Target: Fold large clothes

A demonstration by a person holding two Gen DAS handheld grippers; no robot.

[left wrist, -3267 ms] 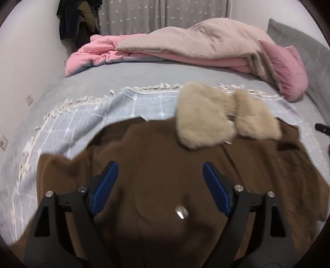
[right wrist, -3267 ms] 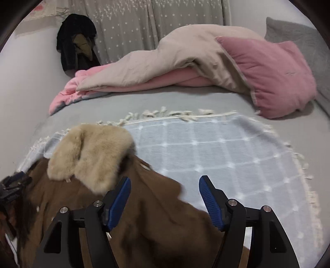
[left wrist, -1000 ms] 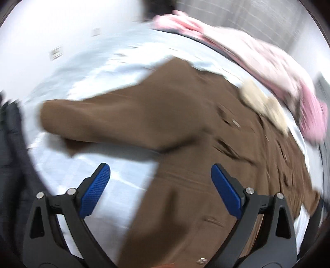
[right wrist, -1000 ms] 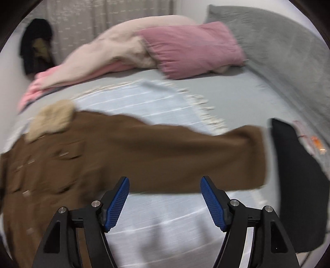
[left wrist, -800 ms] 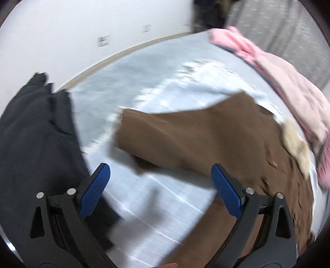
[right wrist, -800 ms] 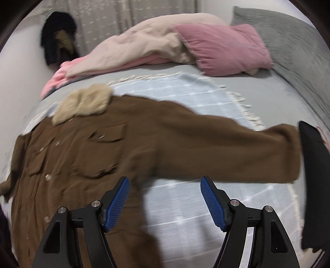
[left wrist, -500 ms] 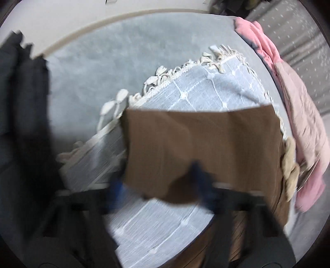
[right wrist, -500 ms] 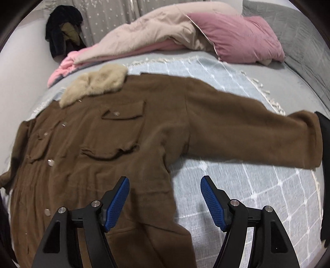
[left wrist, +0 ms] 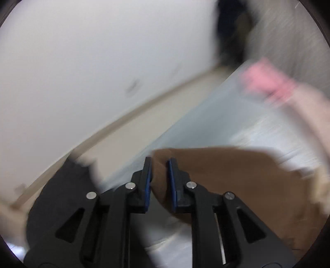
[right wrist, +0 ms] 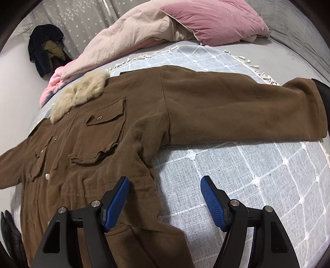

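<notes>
A brown coat [right wrist: 103, 144] with a beige fur collar [right wrist: 80, 92] lies face up on a light blue checked blanket [right wrist: 257, 165], one sleeve [right wrist: 247, 111] stretched out to the right. My right gripper [right wrist: 165, 193] is open just above the coat's side edge, one finger over the cloth and the other over the blanket. In the blurred left wrist view the other brown sleeve [left wrist: 226, 171] hangs lifted off the bed. My left gripper [left wrist: 159, 162] is closing on its cuff end, and brown cloth fills the narrow gap between the pads.
A pink pillow [right wrist: 216, 18] and a beige-pink duvet [right wrist: 134, 37] are piled at the bed's far end. Dark clothes [right wrist: 45, 47] hang by the curtain. A black garment [right wrist: 322, 90] lies at the right sleeve's cuff, another [left wrist: 68, 185] under my left gripper. The wall and floor run along the bed's left side.
My left gripper went from wide open to closed on the sleeve cuff and raised it, its view swinging toward the wall. My right gripper sank toward the coat's side and stayed open.
</notes>
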